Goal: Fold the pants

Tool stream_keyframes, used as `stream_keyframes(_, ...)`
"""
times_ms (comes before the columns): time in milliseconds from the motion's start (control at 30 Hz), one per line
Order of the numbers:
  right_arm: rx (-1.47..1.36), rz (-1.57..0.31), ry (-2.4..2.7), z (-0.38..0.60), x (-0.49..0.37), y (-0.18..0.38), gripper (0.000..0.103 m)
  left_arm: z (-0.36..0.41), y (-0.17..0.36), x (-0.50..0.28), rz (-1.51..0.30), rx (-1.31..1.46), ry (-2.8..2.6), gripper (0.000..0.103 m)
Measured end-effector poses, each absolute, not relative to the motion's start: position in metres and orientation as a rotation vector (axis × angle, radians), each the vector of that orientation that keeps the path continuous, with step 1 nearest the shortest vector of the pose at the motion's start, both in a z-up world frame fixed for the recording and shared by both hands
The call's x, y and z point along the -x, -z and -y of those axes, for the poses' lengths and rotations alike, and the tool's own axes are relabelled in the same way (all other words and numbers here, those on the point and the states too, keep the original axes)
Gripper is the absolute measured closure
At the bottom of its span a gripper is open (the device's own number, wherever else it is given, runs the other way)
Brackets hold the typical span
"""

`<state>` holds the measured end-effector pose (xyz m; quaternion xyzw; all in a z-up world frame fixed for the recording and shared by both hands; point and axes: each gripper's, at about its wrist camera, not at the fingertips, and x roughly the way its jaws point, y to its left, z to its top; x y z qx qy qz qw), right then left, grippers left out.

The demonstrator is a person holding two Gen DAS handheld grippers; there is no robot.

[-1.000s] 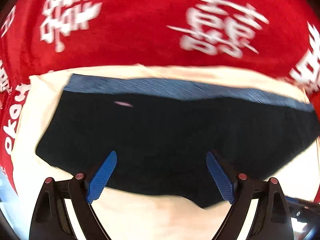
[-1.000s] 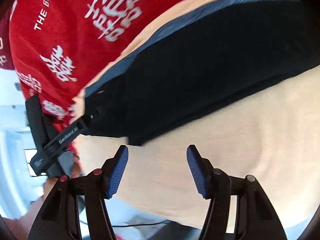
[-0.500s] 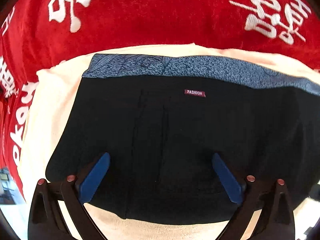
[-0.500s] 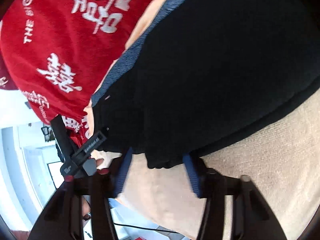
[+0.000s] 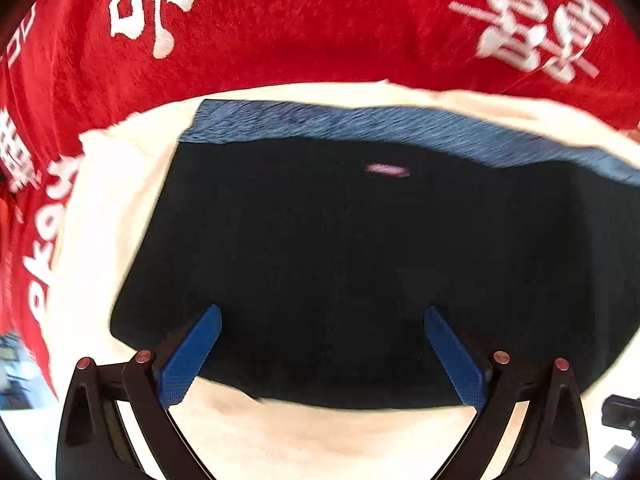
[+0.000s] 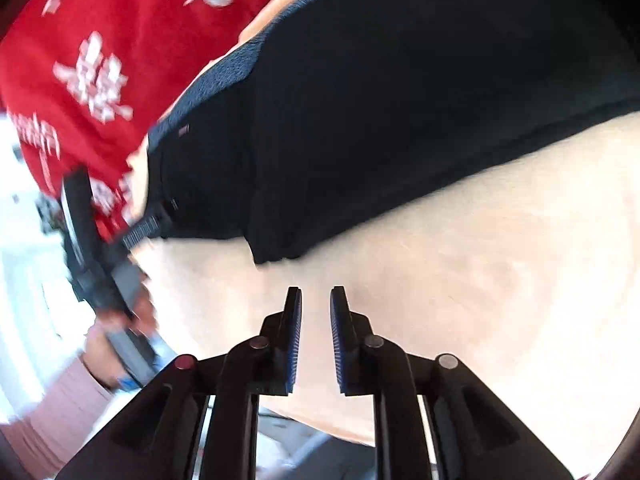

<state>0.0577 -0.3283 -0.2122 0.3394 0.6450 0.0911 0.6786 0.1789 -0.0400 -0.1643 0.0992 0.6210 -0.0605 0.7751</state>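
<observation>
Black pants [image 5: 340, 260] with a blue-grey waistband [image 5: 360, 128] and a small pink label [image 5: 387, 170] lie folded flat on a cream towel [image 5: 320, 436]. My left gripper [image 5: 322, 320] is open wide and empty, its blue pads over the pants' near edge. In the right wrist view the pants [image 6: 400, 100] lie ahead, their near corner [image 6: 276, 248] a little beyond my right gripper [image 6: 315, 300]. Its jaws are nearly closed with a narrow gap and hold nothing, above the towel [image 6: 460, 260]. The left gripper's body shows at the left of that view [image 6: 92, 248].
A red cloth with white characters [image 5: 320, 20] covers the surface beyond the towel and to the left; it also shows in the right wrist view [image 6: 100, 60]. The towel's near edge [image 6: 320, 420] drops off to a bright room below.
My right gripper has pulled back off the pants' corner and narrowed its jaws to a small gap. The left gripper has shifted slightly back over the pants' near edge, still open.
</observation>
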Motion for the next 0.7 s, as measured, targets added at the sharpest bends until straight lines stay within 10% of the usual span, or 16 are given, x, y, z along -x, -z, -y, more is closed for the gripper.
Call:
stream_keyframes(200,-0.549,-1.299,-0.043,0.390,-0.074,0.168,0.086,0.112,0.147,-0.155,-1.345,-0.140,0.242,0.001)
stream_keyframes(333,-0.318,-1.331,0.106,0.417,-0.100,0.181,0.043,0.163,0.170,-0.143,-1.380,-0.171,0.273,0.001)
stream_keyframes(700,-0.429,-1.354,0.149,0.442,-0.075,0.202,0.029,0.169,0.200,-0.144,-1.421,-0.018,0.319,0.001)
